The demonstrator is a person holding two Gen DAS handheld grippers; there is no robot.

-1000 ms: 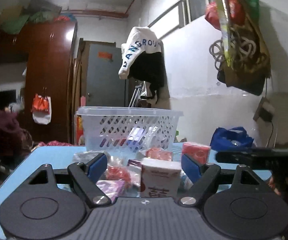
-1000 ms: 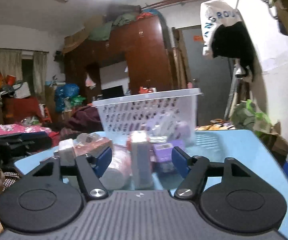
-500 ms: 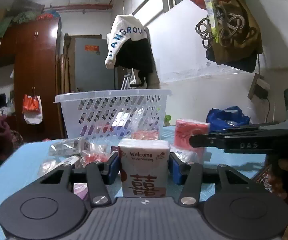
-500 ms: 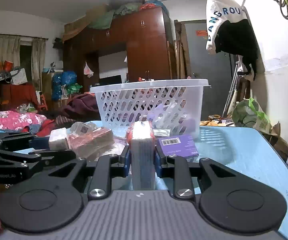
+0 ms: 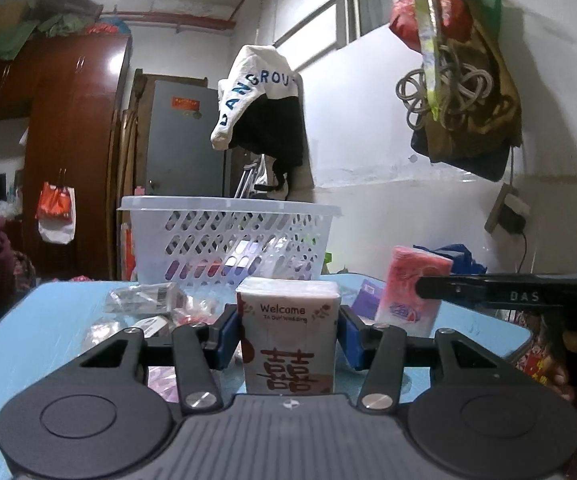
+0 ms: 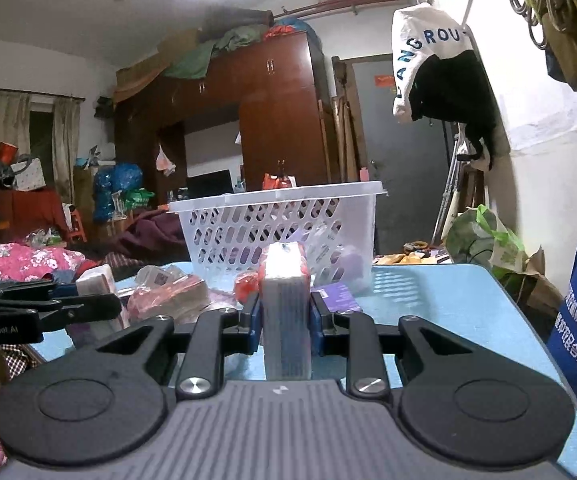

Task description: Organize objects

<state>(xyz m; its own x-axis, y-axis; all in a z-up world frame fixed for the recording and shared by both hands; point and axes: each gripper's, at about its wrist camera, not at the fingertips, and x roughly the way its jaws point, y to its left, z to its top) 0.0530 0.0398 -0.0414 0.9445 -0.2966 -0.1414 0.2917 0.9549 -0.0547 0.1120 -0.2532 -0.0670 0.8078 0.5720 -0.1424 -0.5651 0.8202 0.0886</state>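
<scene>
Both my grippers grip tissue packs in front of the basket.

On the blue table stands the white basket; my left gripper has just closed its jaws on the white tissue pack, my right gripper clamps the pink tissue pack upright.

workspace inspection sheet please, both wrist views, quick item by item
surface: blue table, crowded on its left side
job's things: white basket holding items; Welcome tissue pack; red tissue pack
clutter: loose packets in front of the basket
grippers: left gripper shut on Welcome tissue pack; right gripper shut on red tissue pack
cables: coiled cord hanging on the wall
surroundings: wooden wardrobe, hanging white garment
</scene>
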